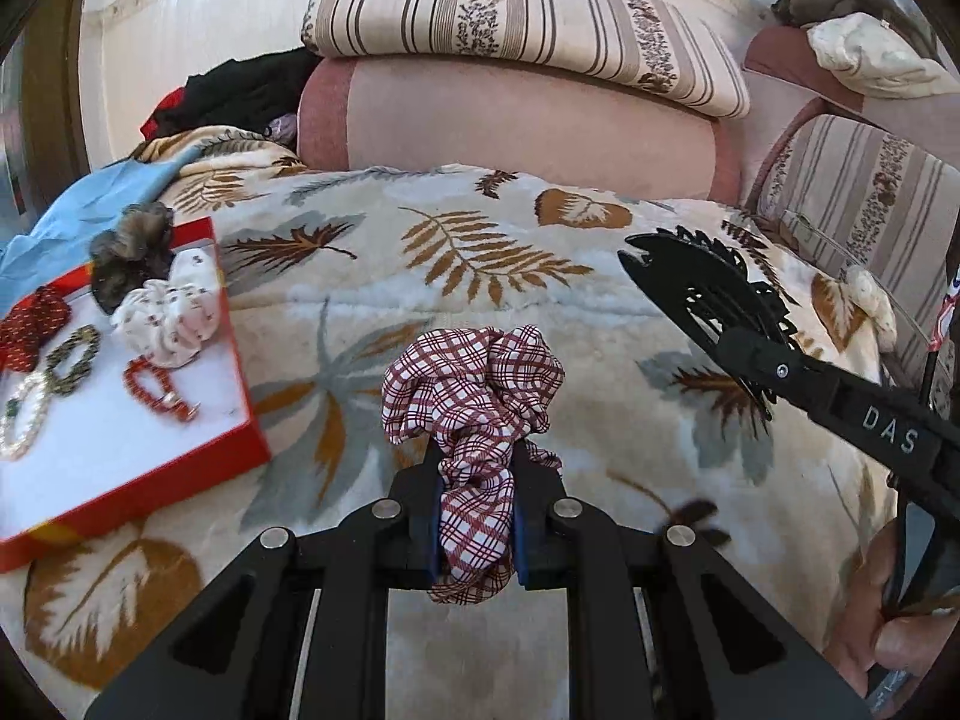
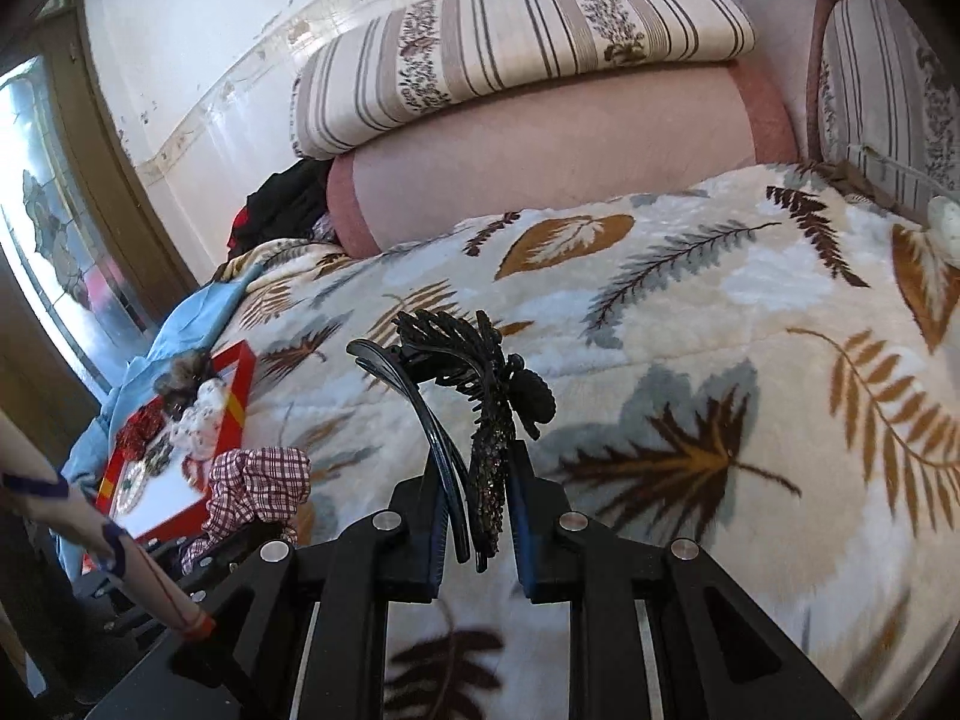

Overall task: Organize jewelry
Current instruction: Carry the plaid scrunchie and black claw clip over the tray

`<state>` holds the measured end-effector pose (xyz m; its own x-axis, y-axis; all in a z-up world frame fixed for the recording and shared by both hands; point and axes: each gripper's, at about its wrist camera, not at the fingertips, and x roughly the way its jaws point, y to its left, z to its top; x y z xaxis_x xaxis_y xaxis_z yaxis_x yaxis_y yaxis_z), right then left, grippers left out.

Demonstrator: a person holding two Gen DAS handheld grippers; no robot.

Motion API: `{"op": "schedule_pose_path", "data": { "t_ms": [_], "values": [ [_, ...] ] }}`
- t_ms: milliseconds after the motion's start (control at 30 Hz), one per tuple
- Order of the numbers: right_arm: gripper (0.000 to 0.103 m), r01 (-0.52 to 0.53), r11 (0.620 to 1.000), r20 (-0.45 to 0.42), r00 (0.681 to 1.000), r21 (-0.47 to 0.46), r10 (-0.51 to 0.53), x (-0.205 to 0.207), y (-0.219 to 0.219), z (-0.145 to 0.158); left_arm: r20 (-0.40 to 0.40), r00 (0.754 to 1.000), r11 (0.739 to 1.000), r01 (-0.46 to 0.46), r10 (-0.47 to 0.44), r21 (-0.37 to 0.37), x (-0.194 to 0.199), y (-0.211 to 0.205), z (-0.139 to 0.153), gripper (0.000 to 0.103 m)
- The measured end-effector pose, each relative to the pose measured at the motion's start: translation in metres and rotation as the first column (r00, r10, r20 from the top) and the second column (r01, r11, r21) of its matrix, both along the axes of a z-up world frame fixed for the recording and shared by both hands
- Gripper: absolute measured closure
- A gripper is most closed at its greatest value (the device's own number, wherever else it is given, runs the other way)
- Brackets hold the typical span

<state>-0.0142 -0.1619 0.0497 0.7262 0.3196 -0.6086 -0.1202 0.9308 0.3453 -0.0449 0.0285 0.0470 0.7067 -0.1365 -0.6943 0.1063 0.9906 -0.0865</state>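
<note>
Fingers of the left gripper (image 1: 474,480) pinch a plaid scrunchie (image 1: 474,384), right gripper (image 2: 474,498) a black hair clip (image 2: 474,396), its lower end hidden.

Cloth, plastic and card on a plush bed

I see a checked woven-cloth scrunchie (image 1: 474,384) pinched in my left gripper (image 1: 474,516), whose matt black plastic fingers carry bright metal pins and blue pads; my right gripper (image 2: 474,516) clamps a black hair clip (image 2: 474,402), glossy smooth plastic on one blade, rough and glittery on the other. The leaf-print blanket (image 1: 540,276) looks fleecy and matt. The red box (image 1: 180,456) looks like smooth card with a white lining, holding a furry scrunchie (image 1: 129,255) and glossy beaded bracelets (image 1: 153,387).
</note>
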Motion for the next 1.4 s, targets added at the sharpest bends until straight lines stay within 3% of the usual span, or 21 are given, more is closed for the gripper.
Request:
{"op": "schedule_pose_path", "data": {
  "t_ms": [267, 600, 1000, 1400],
  "values": [
    [0.083, -0.039, 0.999, -0.006, 0.999, -0.020, 0.039, -0.054, 0.014, 0.000, 0.008, 1.000, 1.000, 0.003, -0.003, 0.023, -0.044, 0.009, 0.009, 0.087],
    [0.083, -0.067, 0.997, -0.018, 0.998, -0.041, 0.067, -0.092, 0.021, -0.001, 0.018, 1.000, 0.999, 0.009, -0.010, 0.036, -0.066, 0.010, 0.016, 0.087],
    [0.083, -0.075, 0.996, -0.032, 0.997, -0.043, 0.073, -0.103, 0.026, 0.000, 0.023, 1.000, 0.999, 0.010, -0.011, 0.037, -0.071, 0.011, 0.018, 0.086],
    [0.083, -0.108, 0.993, -0.051, 0.993, -0.045, 0.105, -0.092, 0.043, 0.008, 0.039, 0.999, 0.999, -0.036, 0.037, -0.028, -0.073, 0.035, 0.032, 0.086]
  ]
}}
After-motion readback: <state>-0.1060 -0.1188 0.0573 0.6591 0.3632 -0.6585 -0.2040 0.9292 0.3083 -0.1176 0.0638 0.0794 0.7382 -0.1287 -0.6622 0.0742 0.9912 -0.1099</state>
